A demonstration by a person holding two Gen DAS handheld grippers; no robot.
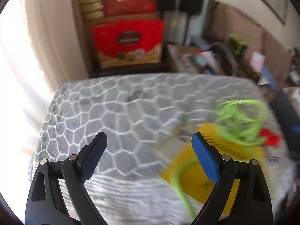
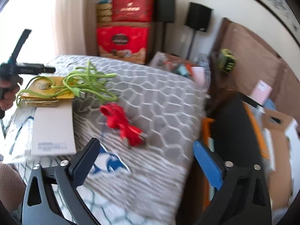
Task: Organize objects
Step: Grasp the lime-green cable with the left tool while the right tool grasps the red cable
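Grey honeycomb-patterned bedding point(image 2: 159, 97) covers the bed, with stacked red gift boxes point(image 2: 121, 41) beyond its far edge. On the bedding, a white box point(image 2: 54, 131) lies just beside a yellow packet point(image 2: 45, 86), the green cable point(image 2: 90, 82) tangled over that packet and the red cable point(image 2: 121, 123) near the box. Both the left gripper point(image 1: 150, 150) and the right gripper point(image 2: 146, 155) hover over the bedding, jaws spread wide and empty.

Daylight floods in from about nine to ten o'clock in both views, blowing the curtain point(image 1: 43, 37) out to near white. The rest is evenly bright with soft shadows. Motion blur smears both pictures, worst in the left wrist view around the green cable point(image 1: 241, 120) at three o'clock. Fisheye bending curves the edges, and a dark vignette rings each frame.
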